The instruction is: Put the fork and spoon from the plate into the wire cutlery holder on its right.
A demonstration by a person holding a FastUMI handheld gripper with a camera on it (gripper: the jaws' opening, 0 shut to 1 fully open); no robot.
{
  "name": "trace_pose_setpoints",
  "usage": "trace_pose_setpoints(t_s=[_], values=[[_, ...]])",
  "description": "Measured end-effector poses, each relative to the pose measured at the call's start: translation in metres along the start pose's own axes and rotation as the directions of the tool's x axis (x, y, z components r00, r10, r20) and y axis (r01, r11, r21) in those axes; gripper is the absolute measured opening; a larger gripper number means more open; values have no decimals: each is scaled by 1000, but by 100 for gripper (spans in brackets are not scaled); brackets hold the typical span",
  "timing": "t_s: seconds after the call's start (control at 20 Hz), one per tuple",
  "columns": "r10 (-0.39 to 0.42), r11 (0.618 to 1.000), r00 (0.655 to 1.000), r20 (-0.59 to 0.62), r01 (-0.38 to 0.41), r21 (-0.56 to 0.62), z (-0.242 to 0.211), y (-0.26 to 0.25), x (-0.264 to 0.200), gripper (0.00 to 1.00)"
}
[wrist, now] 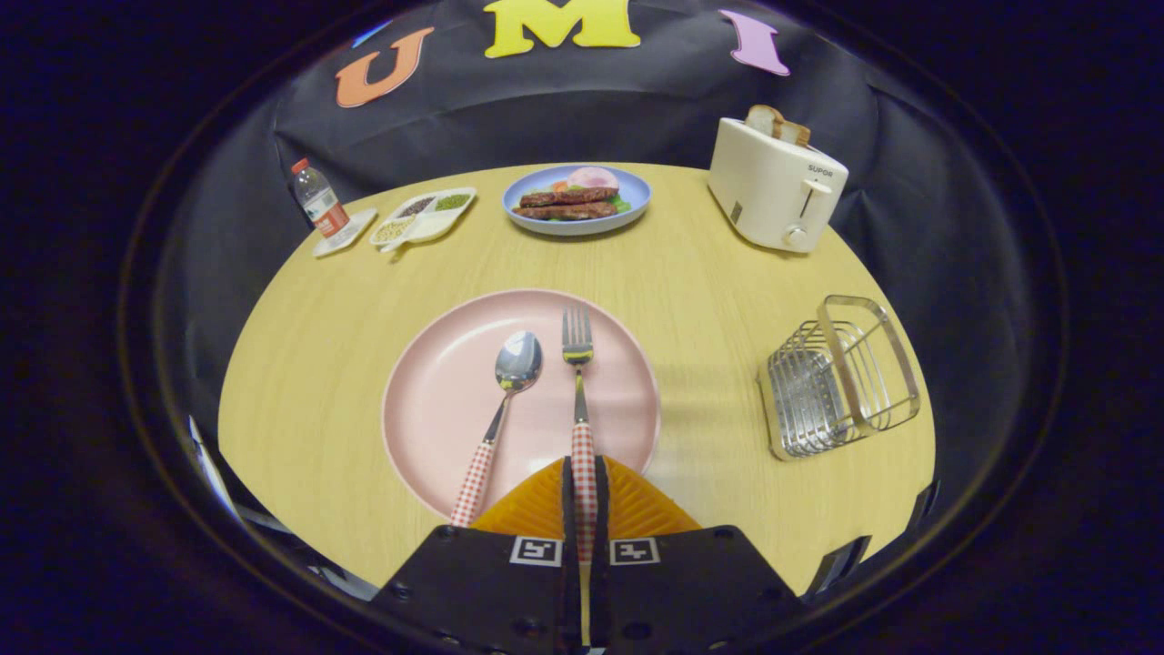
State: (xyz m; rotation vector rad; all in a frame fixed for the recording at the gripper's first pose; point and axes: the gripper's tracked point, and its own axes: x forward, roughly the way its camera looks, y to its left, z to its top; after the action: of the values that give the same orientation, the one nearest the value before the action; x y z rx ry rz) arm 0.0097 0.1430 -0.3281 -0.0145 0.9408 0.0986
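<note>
We see our gripper (583, 473) with its two orange ribbed fingers (532, 509) clenched on the red-and-white checked handle of the metal fork (578, 382), whose tines lie on the round pink plate (436, 400). The matching checked-handled metal spoon (505, 400) rests on that plate just left of the fork. The silver wire cutlery holder (841, 377) stands on the pale wooden table (709, 273), well apart to the plate's right.

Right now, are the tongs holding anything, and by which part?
Yes: the tongs are shut on the fork, gripping its red-checked handle, with the tines pointing ahead over the pink plate.
</note>
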Motion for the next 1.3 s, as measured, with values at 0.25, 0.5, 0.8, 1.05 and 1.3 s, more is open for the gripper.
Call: trace_pose_setpoints(t_s=[0.25,0.5,0.8,1.05,1.3], values=[[28,999,999,-26,-28,21,38,-29,-64,4],[14,999,996,-92,-11,34,62,-91,-119,4],[-7,999,957,-289,21,45,60,-157,-145,4],[-3,995,881,-474,50,87,48,-178,-146,4],[25,986,814,-580,75,148,39,-183,-124,4]])
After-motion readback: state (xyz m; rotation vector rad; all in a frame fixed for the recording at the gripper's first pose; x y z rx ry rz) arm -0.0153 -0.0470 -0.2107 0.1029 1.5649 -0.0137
